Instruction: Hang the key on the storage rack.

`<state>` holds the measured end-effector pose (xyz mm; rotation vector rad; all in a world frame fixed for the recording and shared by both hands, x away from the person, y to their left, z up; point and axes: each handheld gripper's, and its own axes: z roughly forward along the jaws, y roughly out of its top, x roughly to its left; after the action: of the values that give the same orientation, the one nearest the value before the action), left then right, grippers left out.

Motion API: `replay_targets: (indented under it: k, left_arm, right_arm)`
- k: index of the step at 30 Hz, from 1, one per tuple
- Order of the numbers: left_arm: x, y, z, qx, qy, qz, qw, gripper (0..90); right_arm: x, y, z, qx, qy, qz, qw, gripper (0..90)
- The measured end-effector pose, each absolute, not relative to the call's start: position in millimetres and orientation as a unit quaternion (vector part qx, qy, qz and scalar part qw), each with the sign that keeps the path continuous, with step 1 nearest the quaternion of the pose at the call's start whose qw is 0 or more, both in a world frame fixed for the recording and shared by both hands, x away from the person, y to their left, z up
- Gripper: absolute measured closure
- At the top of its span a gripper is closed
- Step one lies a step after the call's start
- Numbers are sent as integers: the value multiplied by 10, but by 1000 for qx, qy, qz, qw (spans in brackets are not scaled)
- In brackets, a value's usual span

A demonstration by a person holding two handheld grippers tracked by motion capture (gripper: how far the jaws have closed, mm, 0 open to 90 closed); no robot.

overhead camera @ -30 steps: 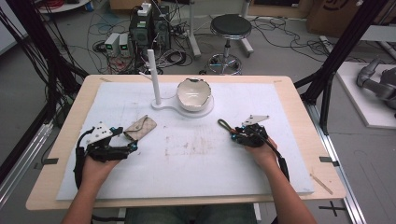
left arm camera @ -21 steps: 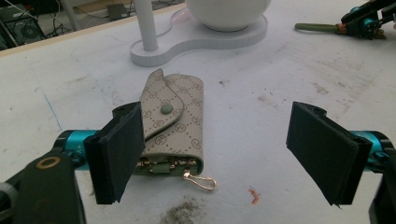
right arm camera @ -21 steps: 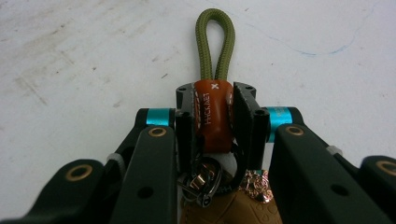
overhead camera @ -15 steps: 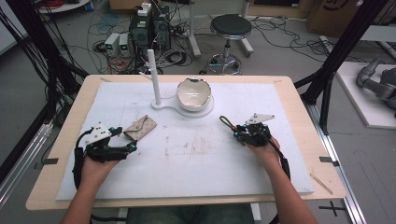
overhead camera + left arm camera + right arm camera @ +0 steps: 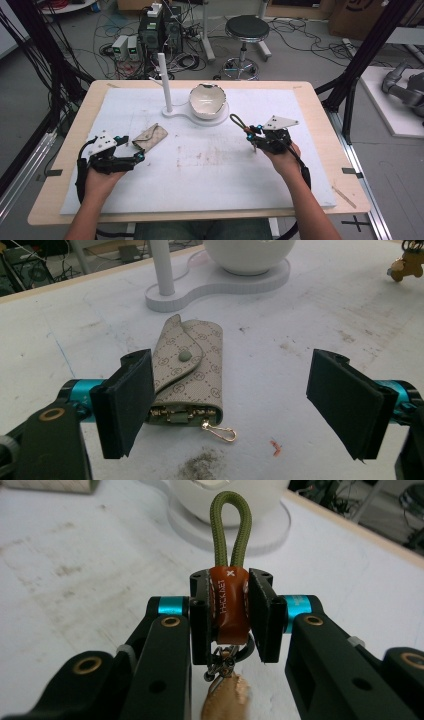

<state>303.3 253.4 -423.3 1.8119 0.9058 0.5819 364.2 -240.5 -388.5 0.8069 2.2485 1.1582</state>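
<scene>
High overhead view; two close low gripper views, sharing white bowl [image 5: 207, 99].

Evenly and brightly lit from overhead, with soft, short shadows under each tool. Mild glare on the glossy white ceramic bowl [image 5: 207, 100] beyond the right tool [image 5: 255, 142]. Slightly soft and grainy from the high view, with straight lines bowed toward the edges. Sharp between the jaws of the left tool [image 5: 227, 400]. Blurred below the right tool's grip on the orange leather keychain tab [image 5: 229, 605], where the copper-coloured pendant [image 5: 227, 697] dissolves out of focus.
</scene>
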Motion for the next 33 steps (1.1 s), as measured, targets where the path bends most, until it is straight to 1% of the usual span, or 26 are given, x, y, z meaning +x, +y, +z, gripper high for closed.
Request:
replay_targets:
  k: [4,5,7,13,14,20,21,27,33]
  left_arm:
    - [3020,2538,-4228,746,374,239,496,194]
    - [3020,2538,-4228,746,374,239,496,193]
    - [3015,2535,-4227,746,374,239,496,194]
    - [3006,2541,-4212,745,373,241,498,194]
    - [3004,2541,-4214,745,374,240,497,193]
    - [3007,2534,-4216,745,372,240,498,194]
    - [3007,2536,-4212,746,372,240,498,194]
    - [3004,2549,-4215,744,374,240,499,194]
    - [2981,2571,-4213,742,376,242,499,194]
  right_arm:
    - [3620,-2306,-3702,280,815,441,250,738]
    - [3620,-2306,-3702,280,815,441,250,738]
    - [3627,-2196,-3562,261,815,447,260,738]
    - [3669,-1990,-3366,239,815,450,275,737]
    - [3699,-1905,-3304,231,818,450,275,737]
    - [3783,-1705,-3148,213,820,447,288,738]
    - [3818,-1620,-3075,204,819,447,296,738]
    - [3897,-1408,-2964,187,823,444,301,737]
    - [4015,-1049,-2871,160,829,442,304,737]
